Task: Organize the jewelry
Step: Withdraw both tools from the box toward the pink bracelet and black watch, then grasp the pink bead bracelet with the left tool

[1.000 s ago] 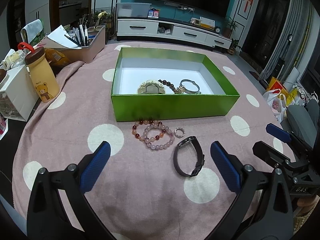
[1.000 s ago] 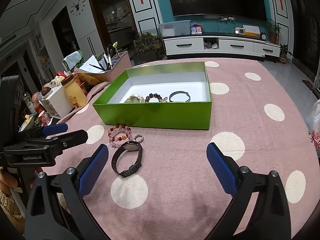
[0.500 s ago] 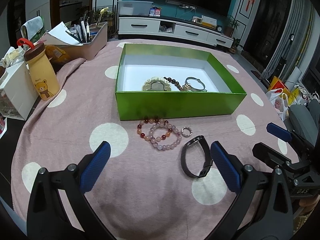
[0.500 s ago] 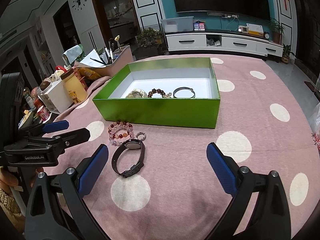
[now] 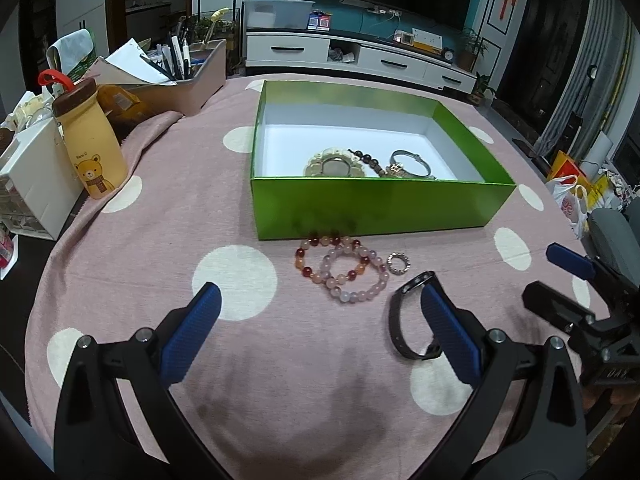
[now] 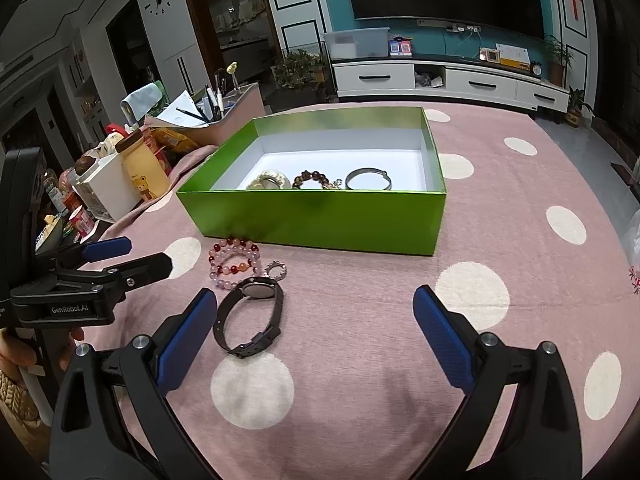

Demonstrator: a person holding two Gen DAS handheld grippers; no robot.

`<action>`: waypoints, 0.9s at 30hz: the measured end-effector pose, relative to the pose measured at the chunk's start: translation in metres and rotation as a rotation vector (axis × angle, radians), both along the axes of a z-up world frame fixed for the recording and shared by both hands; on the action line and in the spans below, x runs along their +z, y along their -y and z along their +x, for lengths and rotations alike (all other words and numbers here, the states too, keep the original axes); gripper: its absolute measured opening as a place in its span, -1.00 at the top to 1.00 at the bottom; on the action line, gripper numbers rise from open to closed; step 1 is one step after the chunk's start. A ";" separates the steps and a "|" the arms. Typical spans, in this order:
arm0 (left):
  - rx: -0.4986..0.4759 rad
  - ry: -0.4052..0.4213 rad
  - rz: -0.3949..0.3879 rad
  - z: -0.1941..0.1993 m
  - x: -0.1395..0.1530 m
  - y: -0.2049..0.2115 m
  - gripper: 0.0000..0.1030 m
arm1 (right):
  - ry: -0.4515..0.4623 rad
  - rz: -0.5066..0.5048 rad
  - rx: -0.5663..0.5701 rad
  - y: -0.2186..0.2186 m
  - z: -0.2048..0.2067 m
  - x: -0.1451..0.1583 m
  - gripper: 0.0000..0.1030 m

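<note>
Now we hold both tongs wide above the pink dotted tablecloth [image 5: 160, 208], gripping nothing.
Our left gripper [image 5: 320, 332] hides part of the black wristwatch [image 6: 250, 316]; our right gripper [image 6: 316, 334] hovers just right of it. Two pink bead bracelets [image 5: 342, 270] and a small silver ring [image 5: 399, 263] lie before the green cardboard box [image 5: 380, 208], whose front wall cuts off the jewelry inside.

matt woven tablecloth [image 5: 160, 208], glossy green box [image 5: 372, 210], perhaps card
</note>
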State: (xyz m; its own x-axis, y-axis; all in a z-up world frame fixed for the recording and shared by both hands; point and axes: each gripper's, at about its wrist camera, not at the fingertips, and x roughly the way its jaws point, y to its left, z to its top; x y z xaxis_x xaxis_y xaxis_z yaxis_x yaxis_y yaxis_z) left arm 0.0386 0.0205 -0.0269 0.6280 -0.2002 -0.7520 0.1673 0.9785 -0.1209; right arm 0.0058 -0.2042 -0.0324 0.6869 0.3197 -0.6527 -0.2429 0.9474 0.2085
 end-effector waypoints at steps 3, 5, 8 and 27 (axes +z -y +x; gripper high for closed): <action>0.005 -0.006 0.009 0.001 -0.005 -0.003 -0.96 | -0.008 0.006 -0.002 0.004 0.001 -0.004 -0.92; 0.007 -0.015 0.010 0.003 -0.010 -0.005 -0.96 | -0.016 0.013 0.003 0.006 0.003 -0.008 -0.92; 0.013 -0.027 0.009 0.006 -0.017 -0.006 -0.96 | -0.024 0.013 0.016 0.005 0.004 -0.013 -0.92; -0.025 -0.085 -0.012 0.033 -0.043 0.006 -0.30 | -0.053 0.031 0.051 0.000 0.019 -0.030 -0.91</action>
State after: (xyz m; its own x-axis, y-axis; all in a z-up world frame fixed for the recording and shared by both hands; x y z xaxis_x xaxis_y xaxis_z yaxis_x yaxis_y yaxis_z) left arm 0.0720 0.0146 -0.0697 0.5563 -0.2245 -0.8001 0.1803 0.9725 -0.1475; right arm 0.0249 -0.2042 -0.0620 0.6339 0.3739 -0.6770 -0.2782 0.9270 0.2515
